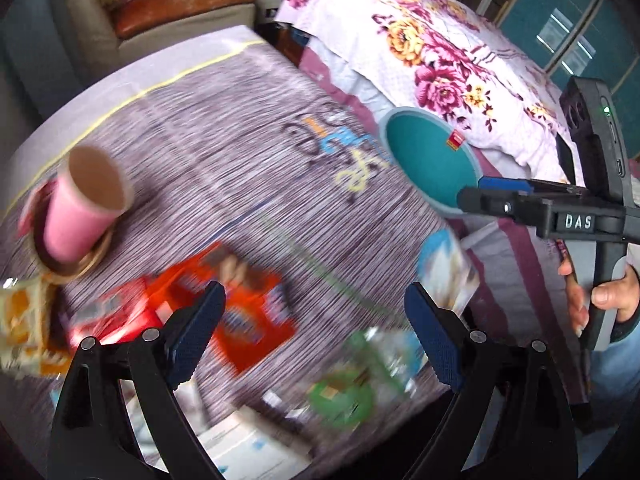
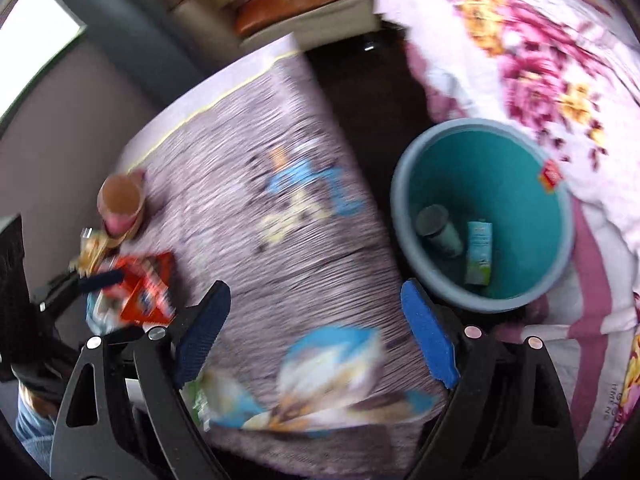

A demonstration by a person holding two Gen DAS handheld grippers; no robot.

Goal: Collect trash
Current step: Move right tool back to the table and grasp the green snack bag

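My left gripper [image 1: 314, 332] hangs open over the striped tablecloth [image 1: 224, 152], with nothing between its pads. Under it lie a red wrapper [image 1: 228, 300] and a blurred green-labelled bottle [image 1: 360, 376]. A blue-and-white packet [image 1: 444, 268] lies at the table's right edge. My right gripper [image 2: 314, 334] is also open and holds nothing; the same packet [image 2: 332, 368] lies below it on the table. Beside the table stands a teal bin [image 2: 500, 168] holding a can [image 2: 436, 228] and a small carton [image 2: 478, 252]. In the left wrist view the right gripper [image 1: 480, 194] hovers by the bin [image 1: 424, 160].
A pink paper cup [image 1: 84, 208] stands on a brown saucer at the table's left, with yellow snack packaging [image 1: 20, 320] near it. A floral bedspread [image 1: 440, 60] fills the right side behind the bin. A sofa [image 1: 180, 4] stands at the back. A hand [image 1: 600, 300] grips the right tool.
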